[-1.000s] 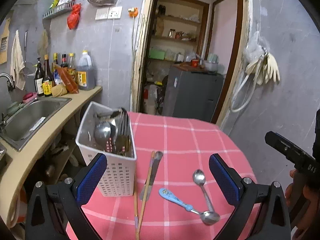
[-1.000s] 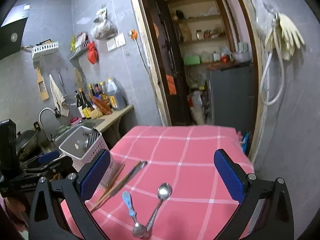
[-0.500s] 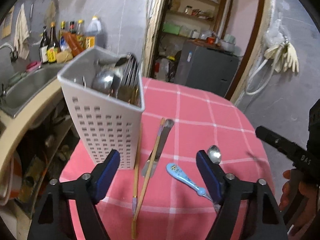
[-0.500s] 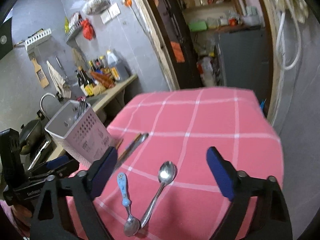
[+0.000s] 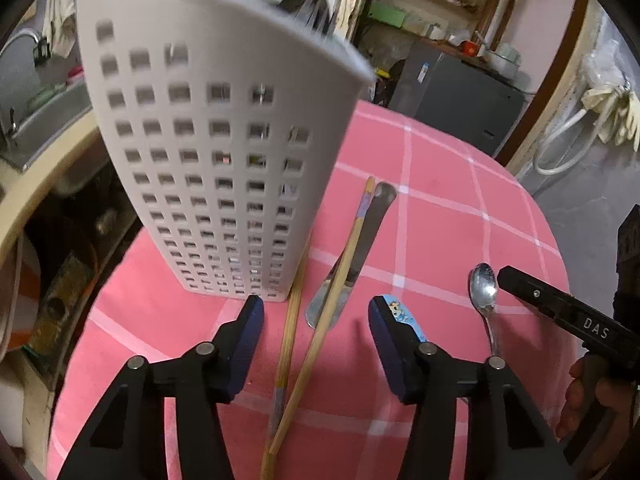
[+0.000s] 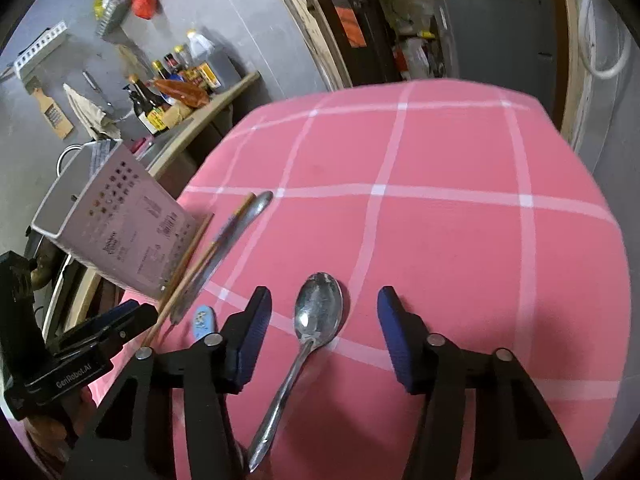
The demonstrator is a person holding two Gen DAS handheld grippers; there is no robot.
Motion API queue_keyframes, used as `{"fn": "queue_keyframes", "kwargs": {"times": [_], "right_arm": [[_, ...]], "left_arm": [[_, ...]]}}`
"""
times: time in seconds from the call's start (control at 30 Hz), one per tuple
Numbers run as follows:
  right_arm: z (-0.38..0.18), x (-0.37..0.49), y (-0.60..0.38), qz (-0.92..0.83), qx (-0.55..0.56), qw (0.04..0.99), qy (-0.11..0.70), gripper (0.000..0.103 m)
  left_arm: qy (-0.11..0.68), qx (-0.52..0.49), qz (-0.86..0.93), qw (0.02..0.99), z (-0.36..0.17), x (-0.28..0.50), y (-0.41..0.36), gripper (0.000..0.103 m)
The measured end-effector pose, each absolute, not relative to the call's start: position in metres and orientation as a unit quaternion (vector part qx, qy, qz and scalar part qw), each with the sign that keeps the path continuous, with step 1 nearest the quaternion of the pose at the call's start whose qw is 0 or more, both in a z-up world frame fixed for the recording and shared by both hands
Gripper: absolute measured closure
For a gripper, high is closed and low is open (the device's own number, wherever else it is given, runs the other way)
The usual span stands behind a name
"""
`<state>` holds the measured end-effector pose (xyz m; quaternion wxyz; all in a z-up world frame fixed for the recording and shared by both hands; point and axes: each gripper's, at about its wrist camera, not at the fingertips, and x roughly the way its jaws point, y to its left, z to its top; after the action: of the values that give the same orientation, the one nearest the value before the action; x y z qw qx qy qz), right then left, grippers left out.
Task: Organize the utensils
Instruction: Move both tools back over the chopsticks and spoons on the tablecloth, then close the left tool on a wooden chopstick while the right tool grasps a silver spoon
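A white perforated utensil holder [image 5: 224, 160] with metal utensils in it stands on the pink checked table [image 5: 440, 200]. Two wooden chopsticks [image 5: 320, 320] and a table knife [image 5: 352, 252] lie beside it. My left gripper [image 5: 316, 312] is open, low over the chopsticks and knife tip. A blue-handled spoon [image 5: 404, 316] lies by its right finger. My right gripper [image 6: 322, 304] is open, straddling the bowl of a steel spoon [image 6: 316, 312] that lies flat. The holder [image 6: 116, 224], chopsticks [image 6: 188, 260] and blue handle [image 6: 204, 320] also show in the right wrist view.
A counter with a sink [image 5: 48, 112] and sauce bottles [image 6: 160, 96] runs along the left wall. A doorway with a grey cabinet [image 5: 460, 88] is behind the table. The table's left edge drops off close to the holder.
Both grippers have dropped lower and moved forward toward the table. The left one has closed in on the chopsticks and knife, the right one on the steel spoon. Both stay open.
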<state>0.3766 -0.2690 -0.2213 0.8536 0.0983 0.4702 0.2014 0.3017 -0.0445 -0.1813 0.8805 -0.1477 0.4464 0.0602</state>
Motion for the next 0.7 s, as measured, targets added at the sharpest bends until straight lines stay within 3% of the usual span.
{"fn": "queue_keyframes", "kwargs": {"times": [0.53, 0.7], "right_arm": [[-0.24, 0.387, -0.251, 0.229, 0.12, 0.823, 0.505, 0.079], [-0.242, 0.383, -0.247, 0.237, 0.12, 0.817, 0.511, 0.083]], "left_arm": [[0.493, -0.19, 0.057, 0.847, -0.201, 0.318, -0.034, 0.074], [0.509, -0.176, 0.05, 0.841, -0.201, 0.322, -0.04, 0.087]]}}
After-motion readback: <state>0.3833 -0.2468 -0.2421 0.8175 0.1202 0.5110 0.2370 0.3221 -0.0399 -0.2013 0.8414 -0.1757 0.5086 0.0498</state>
